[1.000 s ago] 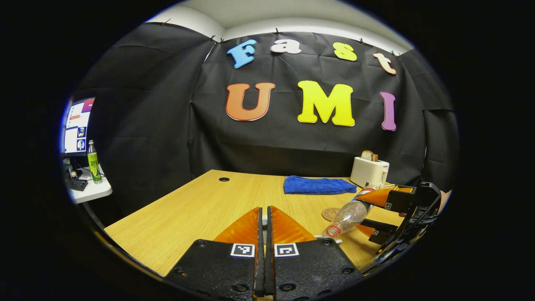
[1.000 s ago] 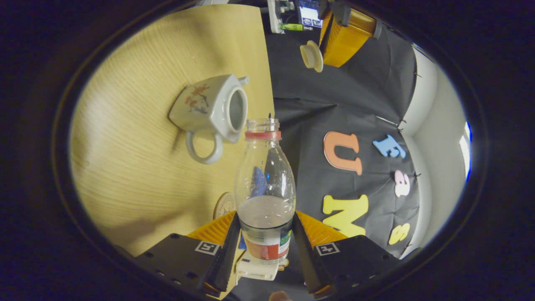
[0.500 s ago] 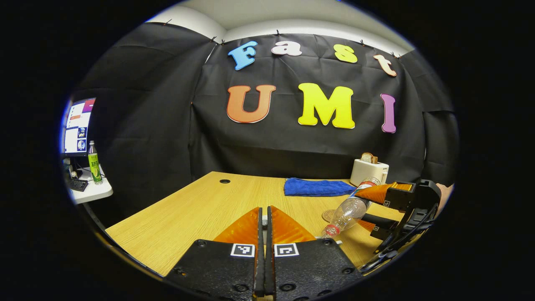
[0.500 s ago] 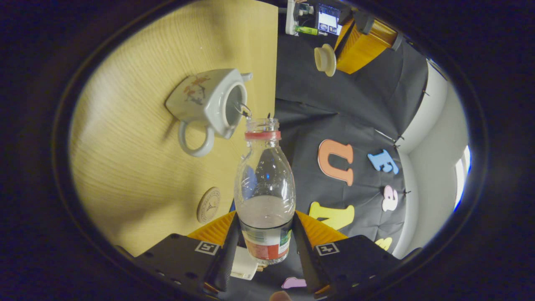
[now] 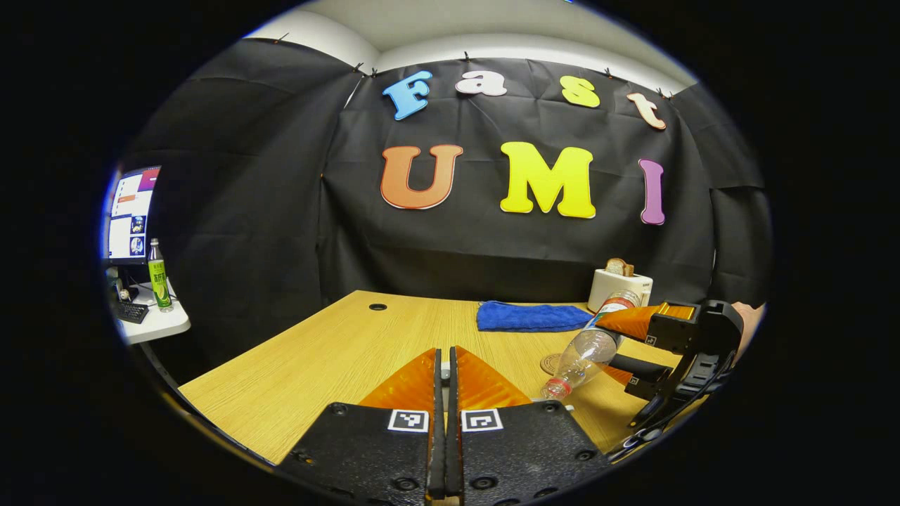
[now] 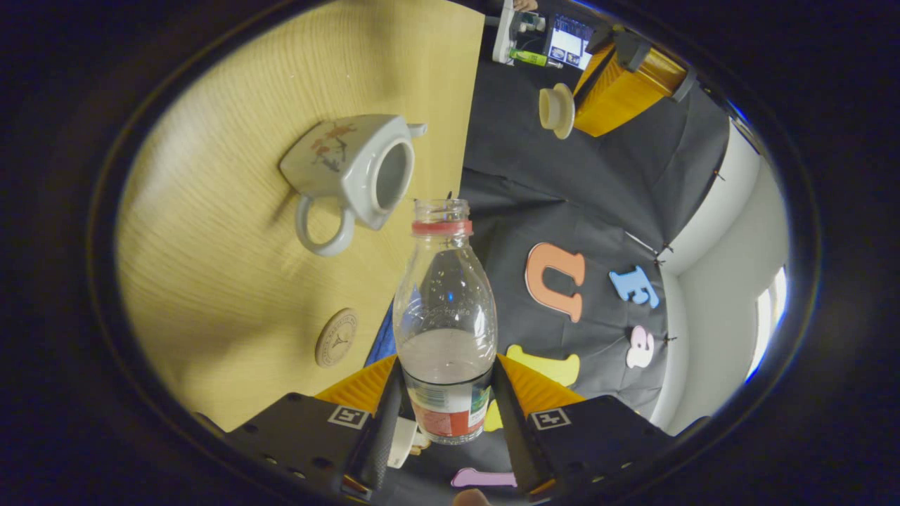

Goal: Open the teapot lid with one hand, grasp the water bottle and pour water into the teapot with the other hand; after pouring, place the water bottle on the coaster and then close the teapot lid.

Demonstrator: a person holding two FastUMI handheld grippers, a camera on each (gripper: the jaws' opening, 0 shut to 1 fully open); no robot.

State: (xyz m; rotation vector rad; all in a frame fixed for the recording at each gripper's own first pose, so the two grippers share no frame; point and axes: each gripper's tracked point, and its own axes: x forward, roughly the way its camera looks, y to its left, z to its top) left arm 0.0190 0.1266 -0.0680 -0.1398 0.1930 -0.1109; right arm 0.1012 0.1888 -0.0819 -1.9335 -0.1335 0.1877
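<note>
Right gripper clamped on the water bottle, both fingers pressing its labelled lower body; bottle tipped, open mouth just beside the teapot's opening. Teapot sits lidless on the wooden table, handle toward the coaster. Coaster lies flat, near the teapot, bare. Teapot lid held off the table in the left gripper, whose fingers look pressed together in the left gripper view, with the lid hidden there. Beyond the coaster: blue cloth, then white toaster with bread in it. Away from the teapot, past the table edge: side desk with green bottle and monitor.
</note>
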